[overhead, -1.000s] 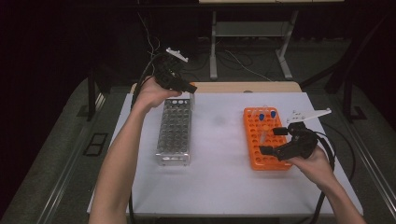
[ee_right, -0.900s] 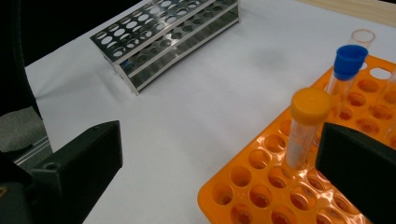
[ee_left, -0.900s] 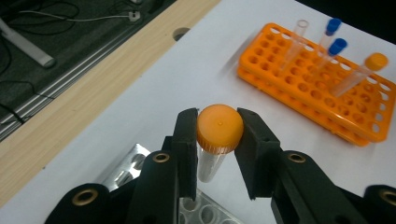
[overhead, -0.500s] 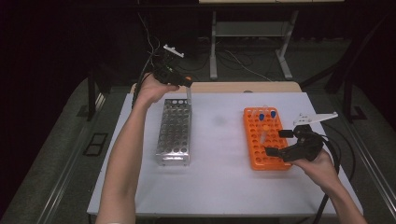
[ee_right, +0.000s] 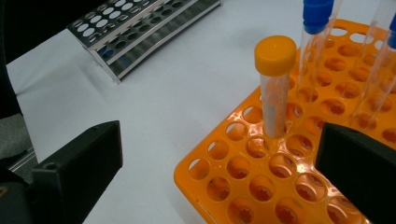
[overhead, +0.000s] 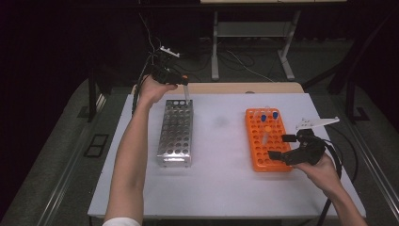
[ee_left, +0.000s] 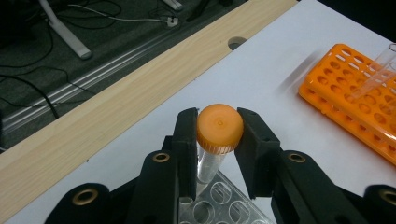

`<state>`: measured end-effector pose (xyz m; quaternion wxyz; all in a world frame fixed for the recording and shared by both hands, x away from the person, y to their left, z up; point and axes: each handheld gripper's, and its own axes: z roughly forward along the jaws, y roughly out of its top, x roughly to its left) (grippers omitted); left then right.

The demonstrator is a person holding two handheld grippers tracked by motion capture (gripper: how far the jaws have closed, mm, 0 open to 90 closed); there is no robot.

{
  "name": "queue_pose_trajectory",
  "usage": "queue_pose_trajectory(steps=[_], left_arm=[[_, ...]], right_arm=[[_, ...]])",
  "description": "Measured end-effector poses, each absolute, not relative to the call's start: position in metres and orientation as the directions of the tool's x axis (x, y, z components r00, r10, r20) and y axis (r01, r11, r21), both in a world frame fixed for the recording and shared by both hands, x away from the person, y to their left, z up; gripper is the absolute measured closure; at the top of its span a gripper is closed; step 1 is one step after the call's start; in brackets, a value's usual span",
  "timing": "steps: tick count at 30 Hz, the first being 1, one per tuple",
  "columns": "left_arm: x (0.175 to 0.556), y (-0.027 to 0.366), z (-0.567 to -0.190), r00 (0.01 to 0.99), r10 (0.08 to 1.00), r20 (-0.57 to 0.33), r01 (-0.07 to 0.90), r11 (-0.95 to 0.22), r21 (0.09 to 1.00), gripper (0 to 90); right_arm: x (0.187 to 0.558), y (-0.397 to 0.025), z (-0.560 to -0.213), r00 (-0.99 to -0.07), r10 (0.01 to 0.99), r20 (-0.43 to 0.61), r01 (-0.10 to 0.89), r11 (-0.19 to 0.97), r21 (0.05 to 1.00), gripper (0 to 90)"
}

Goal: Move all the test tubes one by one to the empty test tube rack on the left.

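Note:
My left gripper is shut on an orange-capped clear tube, held upright over the far end of the metal rack; the tube's lower end hangs just above the rack's holes. My right gripper stands open at the near right edge of the orange rack. Between its jaws, a little farther off, an orange-capped tube stands in the orange rack. Two blue-capped tubes stand at that rack's far end, one just behind the orange-capped tube.
The racks sit on a white table with a wooden strip along its far edge. Cables trail from both grippers. A table frame and loose cables lie on the floor beyond.
My left gripper has lifted and now holds the orange-capped tube over the metal rack's far end. My right gripper has drifted slightly to the right beside the orange rack.

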<state>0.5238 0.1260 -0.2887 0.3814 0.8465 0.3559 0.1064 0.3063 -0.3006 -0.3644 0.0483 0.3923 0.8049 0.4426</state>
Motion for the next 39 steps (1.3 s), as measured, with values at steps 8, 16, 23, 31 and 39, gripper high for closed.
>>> queue_pose_trajectory(steps=[8, 16, 23, 31, 39], left_arm=[[0.528, 0.12, -0.3, 0.724, 0.685, -0.079, 0.528, -0.478, 0.702, 68.8], [0.529, 0.12, -0.312, 0.715, 0.693, -0.086, 0.539, -0.469, 0.699, 68.8], [0.529, 0.121, -0.328, 0.714, 0.693, -0.095, 0.55, -0.472, 0.689, 68.7], [0.528, 0.12, -0.343, 0.713, 0.693, -0.105, 0.568, -0.484, 0.666, 68.3], [0.522, 0.123, -0.34, 0.705, 0.696, -0.136, 0.587, -0.465, 0.662, 55.8]], right_arm=[[0.306, -0.305, -0.371, -0.679, 0.679, 0.278, 0.595, 0.289, 0.75, 0.2], [0.305, -0.308, -0.374, -0.677, 0.68, 0.281, 0.594, 0.28, 0.754, 0.2], [0.306, -0.309, -0.376, -0.675, 0.683, 0.28, 0.597, 0.281, 0.752, 0.2], [0.306, -0.309, -0.378, -0.672, 0.685, 0.281, 0.601, 0.282, 0.748, 0.2], [0.308, -0.308, -0.38, -0.672, 0.685, 0.281, 0.604, 0.288, 0.743, 0.2]])
